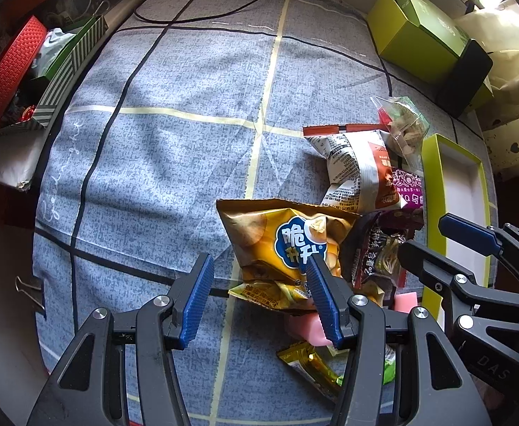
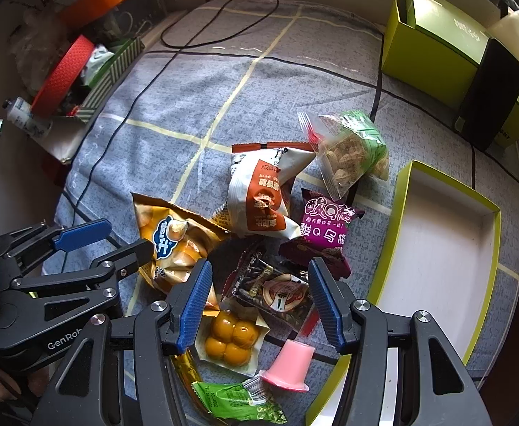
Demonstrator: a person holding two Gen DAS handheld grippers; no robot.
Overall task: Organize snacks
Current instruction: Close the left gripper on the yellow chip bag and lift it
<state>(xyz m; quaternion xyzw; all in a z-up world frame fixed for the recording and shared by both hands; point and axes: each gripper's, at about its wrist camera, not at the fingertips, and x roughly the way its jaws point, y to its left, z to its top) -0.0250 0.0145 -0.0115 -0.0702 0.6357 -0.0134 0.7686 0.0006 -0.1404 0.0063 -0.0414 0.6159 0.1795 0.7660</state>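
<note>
Both grippers point steeply down at a pile of snacks on a grey-blue checked tablecloth point(image 1: 174, 149). The left gripper point(image 1: 259, 296) hangs with its blue pads spread and nothing pinched between them; its right-hand pad overlaps the lower edge of a golden chip bag point(image 1: 288, 248), though whether it touches cannot be told. In the right wrist view the left gripper point(image 2: 114, 238) reaches in from the left edge beside that same golden chip bag point(image 2: 174, 245). The right gripper point(image 2: 259, 298) also stands spread and empty, poised above a dark sunflower-seed packet point(image 2: 277, 291). Closest to it lie a green pea packet point(image 2: 238, 399), a pink jelly cup point(image 2: 289, 364) tipped on its side, and a clear pack of four yellow balls point(image 2: 229, 342). Just beyond the seeds sits a purple sour-plum packet point(image 2: 327, 223), then a white-and-orange bag point(image 2: 263, 195), and farther still a clear bag of nuts with a green label point(image 2: 355, 149). To the right of the pile an open, empty lime-green box tray point(image 2: 401, 191) with a white inside rests on the cloth. At the far right stand a taller lime-green box point(image 2: 426, 49) and a black speaker point(image 2: 490, 96); at the far left, a red round tin point(image 2: 62, 74) and a striped box point(image 2: 114, 71).
</note>
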